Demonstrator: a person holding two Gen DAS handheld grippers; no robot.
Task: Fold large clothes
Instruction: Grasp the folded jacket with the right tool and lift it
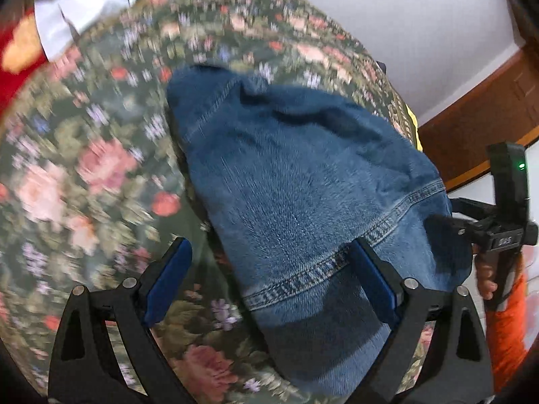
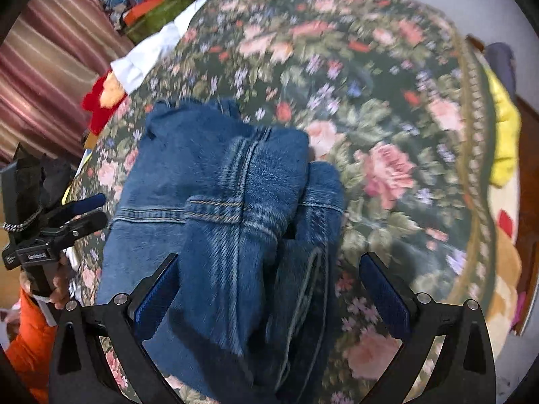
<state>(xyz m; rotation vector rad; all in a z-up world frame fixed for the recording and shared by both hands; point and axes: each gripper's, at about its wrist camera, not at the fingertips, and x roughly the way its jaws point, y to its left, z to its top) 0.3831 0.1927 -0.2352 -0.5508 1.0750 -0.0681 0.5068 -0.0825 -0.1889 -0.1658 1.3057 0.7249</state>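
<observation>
Blue denim jeans (image 1: 303, 181), partly folded, near edge of floral bedspread (image 1: 84, 168); left hand-held gripper (image 1: 273, 286) and right hand-held gripper (image 2: 269, 289) both agape, holding nothing — unpinned layers may slump open, slide off.

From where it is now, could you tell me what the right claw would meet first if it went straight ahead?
Most likely the jeans: the open right claw already straddles the bunched denim, with the floral cover beyond. Depth is unclear.
</observation>
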